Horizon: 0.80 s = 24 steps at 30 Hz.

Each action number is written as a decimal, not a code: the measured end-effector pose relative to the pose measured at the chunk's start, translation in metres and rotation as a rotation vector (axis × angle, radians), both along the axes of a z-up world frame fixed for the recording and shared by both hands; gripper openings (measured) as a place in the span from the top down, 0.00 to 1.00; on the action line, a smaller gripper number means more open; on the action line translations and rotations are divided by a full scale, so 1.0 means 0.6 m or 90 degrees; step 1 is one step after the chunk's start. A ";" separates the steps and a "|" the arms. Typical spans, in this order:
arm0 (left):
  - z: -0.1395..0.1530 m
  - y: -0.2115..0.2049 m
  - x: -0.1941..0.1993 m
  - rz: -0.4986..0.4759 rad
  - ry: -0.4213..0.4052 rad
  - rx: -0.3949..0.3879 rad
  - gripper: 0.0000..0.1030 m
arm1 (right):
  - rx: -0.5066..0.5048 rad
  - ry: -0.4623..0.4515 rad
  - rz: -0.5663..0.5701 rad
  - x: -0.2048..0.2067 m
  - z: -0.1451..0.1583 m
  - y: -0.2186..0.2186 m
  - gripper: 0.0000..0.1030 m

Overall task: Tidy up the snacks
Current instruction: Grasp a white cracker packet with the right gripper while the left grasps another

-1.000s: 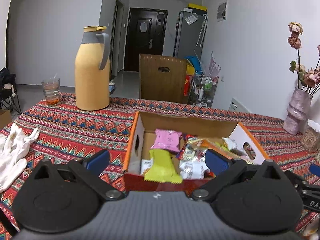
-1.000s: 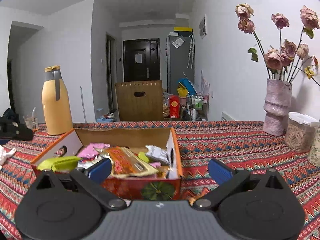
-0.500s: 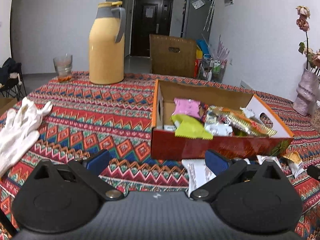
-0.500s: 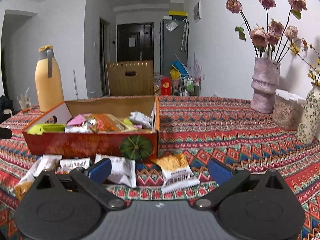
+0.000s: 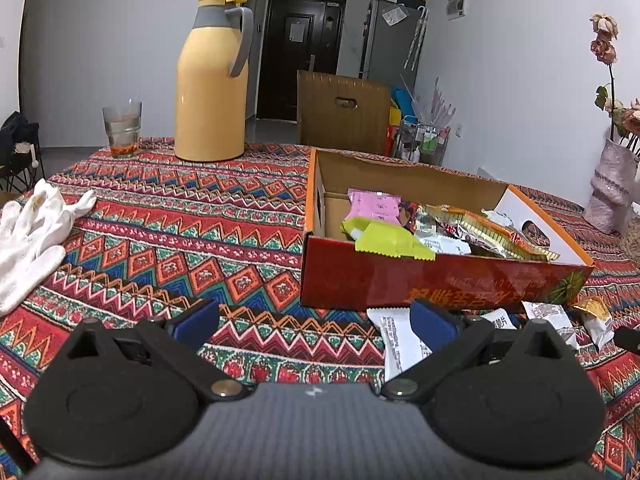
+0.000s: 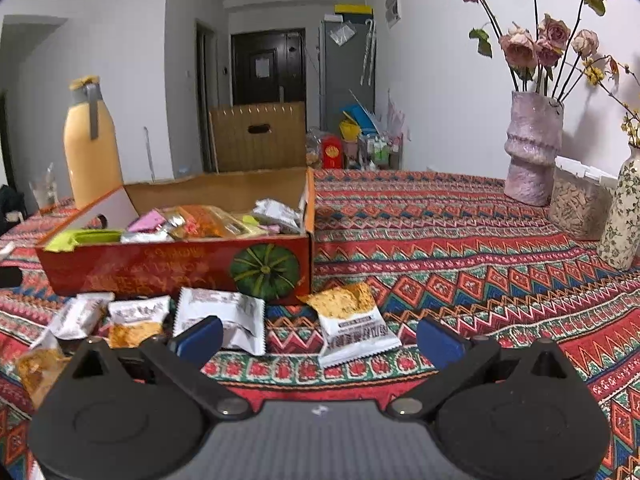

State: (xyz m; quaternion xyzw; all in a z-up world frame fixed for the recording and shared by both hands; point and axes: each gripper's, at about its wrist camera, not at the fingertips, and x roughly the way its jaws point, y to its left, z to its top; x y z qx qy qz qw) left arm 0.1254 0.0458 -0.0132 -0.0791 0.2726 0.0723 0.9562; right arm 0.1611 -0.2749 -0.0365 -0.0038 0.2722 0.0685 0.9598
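Hovering low over a counter (image 6: pixel 460 240) draped in a red zigzag-patterned woven cloth, two black hand-held grippers face an open red-and-orange cardboard box printed with a green pumpkin (image 6: pixel 180 268), which is heaped with wrapped snacks: a pink packet (image 5: pixel 374 206), a lime-green packet (image 5: pixel 386 238) hanging over the front wall, and an orange crinkled bag (image 5: pixel 492 230) among them

The left gripper (image 5: pixel 314 322) has its blue-padded fingers (image 5: pixel 196 320) spread wide and holds nothing; beneath its right finger lies a white printed sachet (image 5: pixel 394 340) on the cloth, just in front of the box

The right gripper (image 6: pixel 318 338) is likewise spread apart and empty, its fingers (image 6: pixel 438 342) framing loose packets that lie on the counter along the box's front wall: a white-and-orange snack pouch (image 6: pixel 352 320) between the fingers, a white crinkled pouch (image 6: pixel 224 312) partly behind the left finger, and several small white-and-orange packets (image 6: pixel 136 318) further left

Farther back on the counter stand a tall yellow thermos jug with a grey handle (image 5: pixel 212 80) and a clear drinking glass with red residue (image 5: pixel 122 128), well apart from the box; a pair of white cloth gloves (image 5: pixel 32 236) lies at the left edge

At the right side a mauve textured vase of dried roses (image 6: pixel 530 148), a clear lidded container of seeds (image 6: pixel 578 200) and a floral ceramic vase (image 6: pixel 622 216) stand near the wall
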 end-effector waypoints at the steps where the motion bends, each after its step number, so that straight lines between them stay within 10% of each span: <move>1: -0.001 0.001 0.000 -0.002 0.000 -0.003 0.00 | -0.001 0.006 -0.003 0.004 -0.001 -0.001 0.00; 24: -0.014 0.016 0.005 -0.001 0.023 -0.044 0.00 | -0.047 0.145 -0.040 0.149 -0.054 -0.018 0.00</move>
